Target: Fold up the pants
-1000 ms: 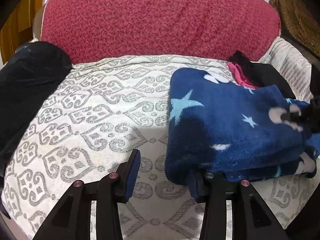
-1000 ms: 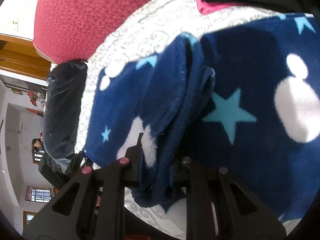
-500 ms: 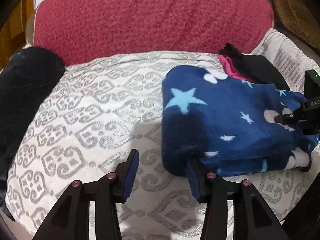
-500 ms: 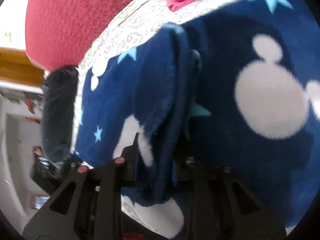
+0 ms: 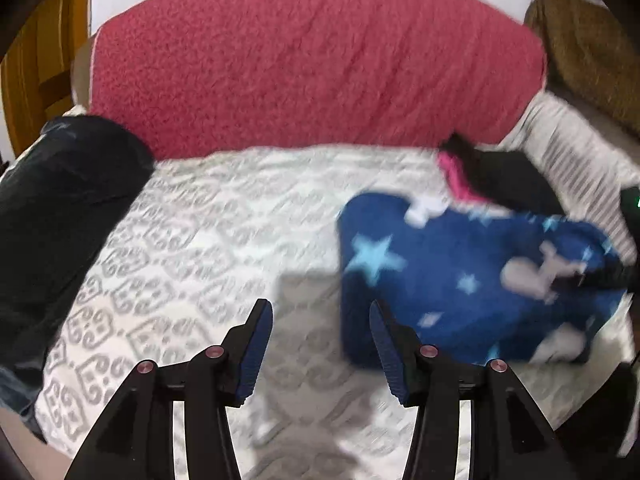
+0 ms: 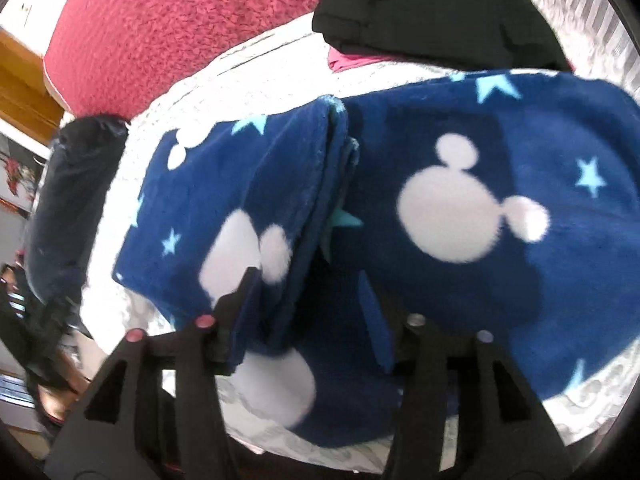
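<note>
The navy fleece pants with stars and white mouse heads lie folded on the white patterned bed cover, right of centre. My left gripper is open and empty, just left of the pants' folded edge and above the cover. In the right wrist view the pants fill the frame, with a folded edge of several layers running up from between the fingers. My right gripper is open, its jaws spread to either side of that edge, not clamping it.
A red quilted headboard cushion stands behind the bed. A dark bolster lies along the left side. Black and pink clothes lie behind the pants; they also show in the right wrist view. A striped pillow is at the right.
My right gripper has opened and let go of the pants' folded edge. My left gripper has drawn back and up from the pants, still open.
</note>
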`<state>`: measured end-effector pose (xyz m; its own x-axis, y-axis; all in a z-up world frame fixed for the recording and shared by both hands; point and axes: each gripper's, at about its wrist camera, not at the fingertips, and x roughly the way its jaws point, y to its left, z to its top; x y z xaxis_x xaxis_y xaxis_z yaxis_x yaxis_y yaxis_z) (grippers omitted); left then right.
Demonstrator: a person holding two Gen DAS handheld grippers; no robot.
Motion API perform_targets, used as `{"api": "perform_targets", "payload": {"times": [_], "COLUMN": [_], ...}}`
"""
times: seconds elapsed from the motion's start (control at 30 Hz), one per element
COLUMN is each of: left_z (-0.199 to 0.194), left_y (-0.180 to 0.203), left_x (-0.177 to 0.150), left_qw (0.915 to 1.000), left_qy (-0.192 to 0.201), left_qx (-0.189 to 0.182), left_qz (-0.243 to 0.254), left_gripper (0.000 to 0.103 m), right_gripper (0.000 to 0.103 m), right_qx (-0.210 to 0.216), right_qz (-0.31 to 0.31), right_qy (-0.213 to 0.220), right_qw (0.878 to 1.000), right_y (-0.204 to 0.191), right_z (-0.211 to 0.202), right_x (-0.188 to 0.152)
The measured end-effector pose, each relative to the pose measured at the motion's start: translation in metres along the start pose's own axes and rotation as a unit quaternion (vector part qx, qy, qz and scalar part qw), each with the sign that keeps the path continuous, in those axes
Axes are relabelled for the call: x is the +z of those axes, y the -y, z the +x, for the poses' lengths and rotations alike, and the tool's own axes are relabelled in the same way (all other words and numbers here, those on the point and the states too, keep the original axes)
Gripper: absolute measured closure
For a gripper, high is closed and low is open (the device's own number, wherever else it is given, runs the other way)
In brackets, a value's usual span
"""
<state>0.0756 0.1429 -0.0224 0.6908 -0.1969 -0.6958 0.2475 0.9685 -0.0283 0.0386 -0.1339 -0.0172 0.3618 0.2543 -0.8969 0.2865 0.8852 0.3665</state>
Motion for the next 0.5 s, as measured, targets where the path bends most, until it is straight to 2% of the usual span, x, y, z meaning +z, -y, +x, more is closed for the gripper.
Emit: {"api": "perform_targets", "payload": {"times": [0.1,0.17,0.23,0.3,0.33,0.37,0.43,0.5], "left_z": [0.01,0.028,0.05,0.082,0.097,0.107,0.1,0.095], "left_y": [0.023,0.043,0.059,0.071,0.072,0.069,0.064,0.064], "left_x": [0.019,0.025,0.024,0.012,0.003,-0.005,-0.007,-0.003], "left_qw": [0.9995,0.9986,0.9965,0.9928,0.9907,0.9908,0.9939,0.9933], "left_qy": [0.005,-0.008,-0.03,-0.073,-0.095,-0.101,-0.082,-0.086], "left_qx": [0.0,-0.015,-0.029,-0.007,0.002,0.002,-0.005,0.002], "left_qz": [0.032,0.049,0.072,0.095,0.098,0.089,0.075,0.077], "left_gripper": [0.049,0.049,0.048,0.048,0.047,0.047,0.045,0.045], "right_gripper": [0.05,0.05,0.048,0.045,0.045,0.045,0.045,0.045], "right_qx": [0.026,0.034,0.019,0.006,0.013,0.019,0.026,0.025], "right_qz": [0.01,0.008,-0.008,-0.009,-0.004,-0.002,0.0,0.0], "right_qy": [0.01,0.006,-0.017,-0.023,-0.015,-0.011,-0.007,0.012], "right_qw": [1.0,0.999,1.0,1.0,1.0,1.0,1.0,1.0], "right_y": [-0.003,-0.007,-0.014,-0.016,-0.014,-0.013,-0.01,-0.004], "right_z": [-0.003,0.0,0.018,0.032,0.031,0.028,0.019,0.006], "right_x": [-0.002,-0.003,-0.005,-0.01,-0.012,-0.013,-0.014,-0.014]}}
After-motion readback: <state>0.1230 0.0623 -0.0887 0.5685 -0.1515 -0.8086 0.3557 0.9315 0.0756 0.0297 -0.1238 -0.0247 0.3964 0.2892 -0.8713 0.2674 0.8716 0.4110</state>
